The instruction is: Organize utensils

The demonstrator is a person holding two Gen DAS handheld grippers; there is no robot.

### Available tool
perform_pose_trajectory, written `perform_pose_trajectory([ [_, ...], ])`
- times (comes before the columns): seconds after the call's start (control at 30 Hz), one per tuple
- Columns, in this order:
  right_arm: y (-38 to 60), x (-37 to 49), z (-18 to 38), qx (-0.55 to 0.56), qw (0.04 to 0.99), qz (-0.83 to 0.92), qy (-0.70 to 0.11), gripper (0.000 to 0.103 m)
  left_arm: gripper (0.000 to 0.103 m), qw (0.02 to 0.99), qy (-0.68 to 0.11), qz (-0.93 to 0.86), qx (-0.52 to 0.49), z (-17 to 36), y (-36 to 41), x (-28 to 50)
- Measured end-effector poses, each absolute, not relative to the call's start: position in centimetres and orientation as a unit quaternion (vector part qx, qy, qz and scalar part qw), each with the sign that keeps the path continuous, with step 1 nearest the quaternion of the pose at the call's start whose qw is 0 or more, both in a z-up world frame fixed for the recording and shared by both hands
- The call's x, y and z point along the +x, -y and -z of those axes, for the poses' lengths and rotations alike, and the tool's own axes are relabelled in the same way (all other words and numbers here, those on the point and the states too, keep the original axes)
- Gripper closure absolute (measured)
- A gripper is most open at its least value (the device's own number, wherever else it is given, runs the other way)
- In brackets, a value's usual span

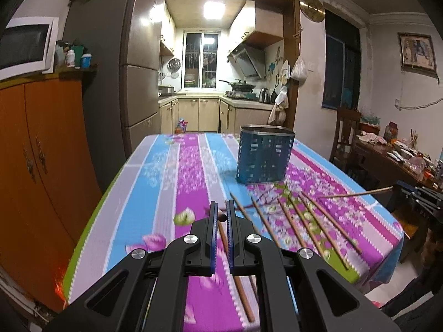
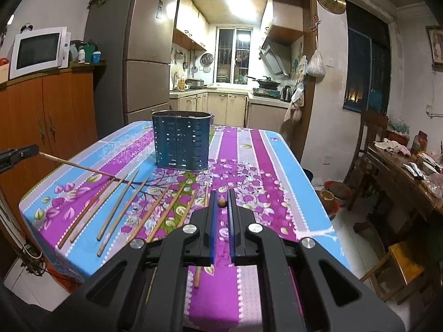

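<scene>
My left gripper (image 1: 221, 210) is shut on a wooden chopstick (image 1: 238, 282), whose end shows between the jaws; in the right wrist view that gripper (image 2: 19, 152) holds the chopstick (image 2: 74, 166) slanting down to the table. My right gripper (image 2: 221, 200) is shut on another chopstick (image 2: 221, 203), seen end-on; in the left wrist view its chopstick (image 1: 354, 193) sticks out leftward from the gripper (image 1: 398, 191). Several more chopsticks (image 1: 304, 221) (image 2: 133, 207) lie on the floral tablecloth. A blue perforated utensil holder (image 1: 263, 155) (image 2: 181, 141) stands upright beyond them.
The table (image 1: 171, 171) (image 2: 277, 171) has a striped purple and blue cloth. An orange cabinet (image 1: 41, 152) with a microwave (image 2: 38, 49) stands left. A cluttered side table (image 2: 409, 171) and chairs stand right. The kitchen doorway lies behind.
</scene>
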State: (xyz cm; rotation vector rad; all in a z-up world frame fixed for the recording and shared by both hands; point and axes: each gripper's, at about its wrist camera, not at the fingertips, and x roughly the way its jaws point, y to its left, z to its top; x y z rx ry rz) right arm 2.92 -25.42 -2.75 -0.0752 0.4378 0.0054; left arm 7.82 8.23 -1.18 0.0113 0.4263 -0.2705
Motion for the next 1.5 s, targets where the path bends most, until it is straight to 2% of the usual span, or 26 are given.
perform_pose_trajectory([
  [1.17, 25.2, 16.6, -4.3, -0.09, 0.956, -0.079, -0.268, 0.098, 0.096, 0.956, -0.233, 0.175, 0.02, -7.9, -5.0, 21.2],
  [1.5, 24.9, 16.1, -11.8, -0.088, 0.967, -0.106, -0.215, 0.098, 0.096, 0.961, -0.171, 0.218, 0.023, -16.1, -2.9, 21.7],
])
